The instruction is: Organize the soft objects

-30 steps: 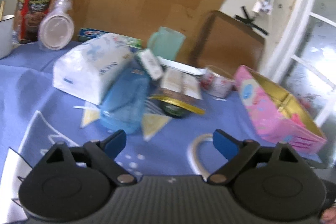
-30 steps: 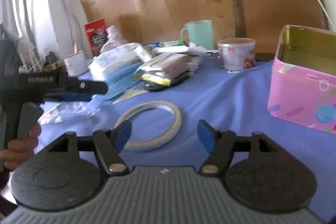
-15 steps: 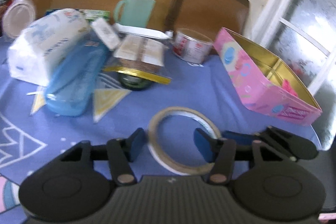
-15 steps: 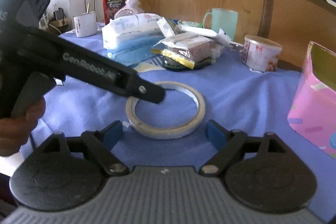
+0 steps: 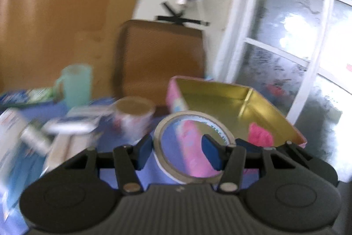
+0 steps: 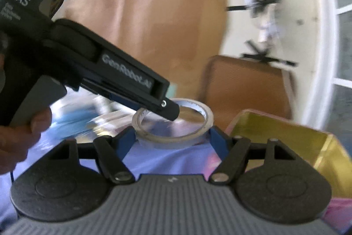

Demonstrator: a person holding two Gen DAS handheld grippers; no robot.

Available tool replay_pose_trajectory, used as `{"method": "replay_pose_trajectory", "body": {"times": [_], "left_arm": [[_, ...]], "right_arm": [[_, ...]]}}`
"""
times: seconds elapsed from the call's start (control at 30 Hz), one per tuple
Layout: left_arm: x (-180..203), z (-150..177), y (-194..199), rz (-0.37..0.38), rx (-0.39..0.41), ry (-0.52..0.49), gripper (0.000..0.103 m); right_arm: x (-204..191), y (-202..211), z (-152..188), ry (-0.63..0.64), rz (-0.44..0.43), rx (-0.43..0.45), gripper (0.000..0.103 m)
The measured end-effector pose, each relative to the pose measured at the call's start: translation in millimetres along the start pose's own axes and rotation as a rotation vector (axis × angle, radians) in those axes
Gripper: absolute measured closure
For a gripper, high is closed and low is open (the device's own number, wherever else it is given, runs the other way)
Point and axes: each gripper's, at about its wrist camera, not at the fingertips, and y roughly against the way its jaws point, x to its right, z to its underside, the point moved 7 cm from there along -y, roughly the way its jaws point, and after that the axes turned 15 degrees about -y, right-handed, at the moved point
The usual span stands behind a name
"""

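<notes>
At centre, an off-white tape ring (image 5: pixel 193 144) shows between the blue-padded black tongs (image 5: pixel 179 152). Right of centre stands a pink tin (image 5: pixel 176 94) with a gold inside. At left are a mint-green mug (image 5: pixel 77 84) and the blue tabletop (image 5: pixel 140 171); brown cardboard (image 5: pixel 66 14) fills the upper left.

One roll of tape (image 5: pixel 191 147). One pink tin (image 5: pixel 237 107) with a gold inside, at centre right. One green mug (image 5: pixel 76 85) at left. One round tub (image 5: pixel 134 116) beside it. Two grippers: the left gripper (image 5: pixel 179 151) and the right gripper (image 6: pixel 173 142). One brown chair back (image 5: pixel 160 58). Blurred packets at lower left cannot be counted.
</notes>
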Motion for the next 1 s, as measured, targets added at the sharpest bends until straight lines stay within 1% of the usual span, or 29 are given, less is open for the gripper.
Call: {"method": "replay_pose_trajectory", "body": {"times": [0.1, 0.2, 0.23, 0.27, 0.33, 0.37, 0.4, 0.47, 0.57, 0.67, 0.73, 0.77, 0.8, 0.9, 1.0], "left_arm": [[20, -24, -23, 0.046, 0.025, -0.015, 0.053], [38, -39, -44, 0.078, 0.044, -0.029, 0.053], [42, -41, -50, 0.082, 0.042, -0.031, 0.049], [46, -42, -54, 0.080, 0.039, -0.033, 0.049], [47, -39, -49, 0.064, 0.050, -0.032, 0.047], [46, -37, -43, 0.064, 0.062, -0.034, 0.043], [43, -31, -35, 0.053, 0.075, -0.039, 0.041], [32, -23, -24, 0.016, 0.089, -0.050, 0.038], [12, 1, -1, -0.049, 0.091, -0.053, 0.037], [-16, 34, 22, -0.132, 0.081, -0.019, 0.037], [-35, 57, 37, -0.193, 0.076, 0.009, 0.036], [-44, 68, 44, -0.223, 0.076, 0.018, 0.034], [-54, 80, 52, -0.263, 0.076, 0.022, 0.033], [-77, 106, 69, -0.348, 0.067, 0.036, 0.032], [-99, 121, 82, -0.386, 0.070, 0.078, 0.032]], "right_arm": [[33, -1, -12, -0.036, 0.070, 0.034, 0.027], [63, -5, -17, -0.075, 0.132, 0.046, 0.027], [71, -8, -16, -0.081, 0.152, 0.046, 0.027], [79, -15, -15, -0.085, 0.179, 0.038, 0.027], [99, -31, -7, -0.115, 0.242, -0.014, 0.026], [106, -36, -3, -0.146, 0.257, -0.045, 0.025], [110, -38, -1, -0.176, 0.258, -0.057, 0.023], [110, -35, 2, -0.223, 0.234, -0.048, 0.022], [98, -30, -3, -0.246, 0.200, -0.002, 0.023], [74, -22, -8, -0.277, 0.120, 0.061, 0.025], [55, -19, -8, -0.263, 0.090, 0.109, 0.026], [44, -19, -7, -0.245, 0.086, 0.133, 0.025], [33, -21, -5, -0.227, 0.070, 0.141, 0.025], [2, -34, 5, -0.178, 0.014, 0.102, 0.025], [-26, -47, 14, -0.153, -0.019, 0.049, 0.025]]}}
